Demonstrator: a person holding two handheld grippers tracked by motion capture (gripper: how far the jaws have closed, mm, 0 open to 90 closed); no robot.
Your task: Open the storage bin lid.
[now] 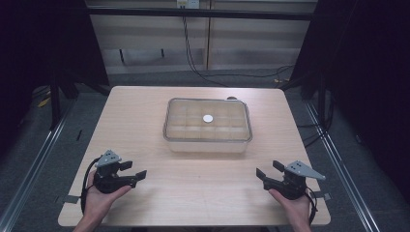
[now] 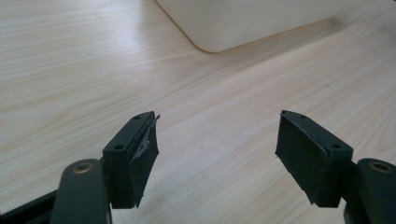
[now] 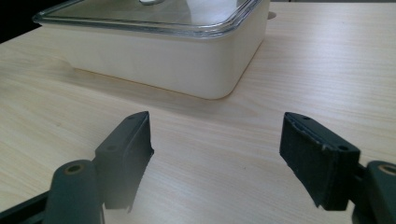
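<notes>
A cream box (image 1: 208, 142) with a clear lid (image 1: 208, 119) sits in the middle of the wooden table; the lid has a white round knob (image 1: 208, 118) at its centre. My left gripper (image 1: 134, 169) rests near the front left of the table, held in a hand, jaws open and empty. My right gripper (image 1: 268, 168) rests near the front right, also open and empty. In the left gripper view a corner of the box (image 2: 243, 23) lies ahead of the open gripper (image 2: 215, 144). The right gripper view has the box (image 3: 159, 60) and its lid (image 3: 154, 16) beyond the open gripper (image 3: 217, 144).
The wooden table (image 1: 145, 111) has bare surface all around the box. Black cables (image 1: 193, 58) run over the grey floor behind the table. Metal rails (image 1: 34, 159) run along the floor on both sides.
</notes>
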